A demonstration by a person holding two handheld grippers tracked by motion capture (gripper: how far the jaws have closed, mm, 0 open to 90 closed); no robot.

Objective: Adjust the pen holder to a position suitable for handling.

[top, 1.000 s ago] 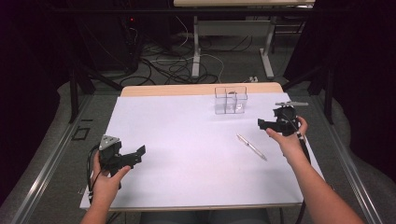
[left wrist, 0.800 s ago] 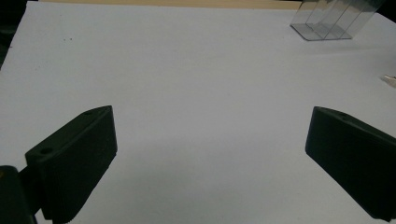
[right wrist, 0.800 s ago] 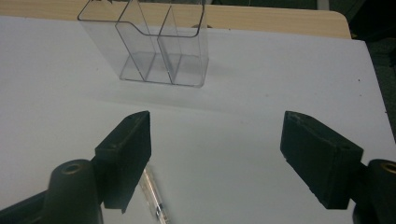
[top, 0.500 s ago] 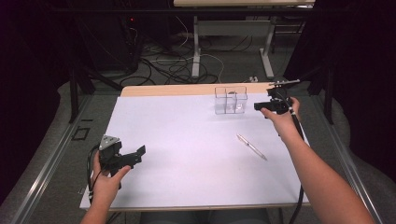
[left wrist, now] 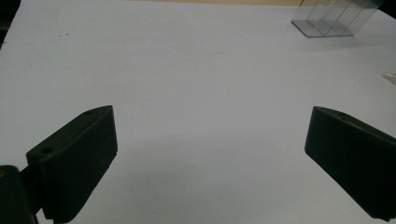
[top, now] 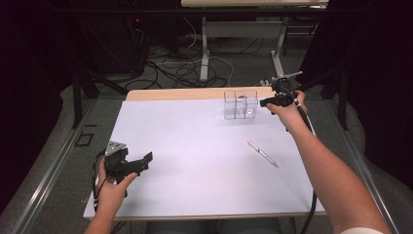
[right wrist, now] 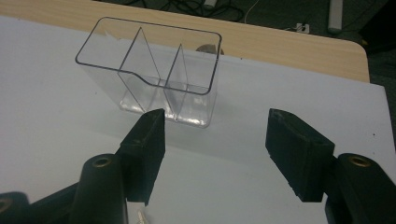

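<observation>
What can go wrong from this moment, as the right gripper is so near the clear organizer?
The clear organizer looks light and stands near the far edge of the white sheet; the right gripper, whose jaws have just been closing with nothing between them, might push or tip it.

Its thin walls may slip from a partial grip.

The pen lies loose under the right forearm; a sweep back could perhaps roll it away.

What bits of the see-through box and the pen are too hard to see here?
- Clear plastic divided box: left gripper view, its top is cut off by the upper edge.
- Small brownish thing behind the box: right gripper view, blurred through the plastic wall.
- Slim silver pen: high view, too small to tell tip from cap.
</observation>
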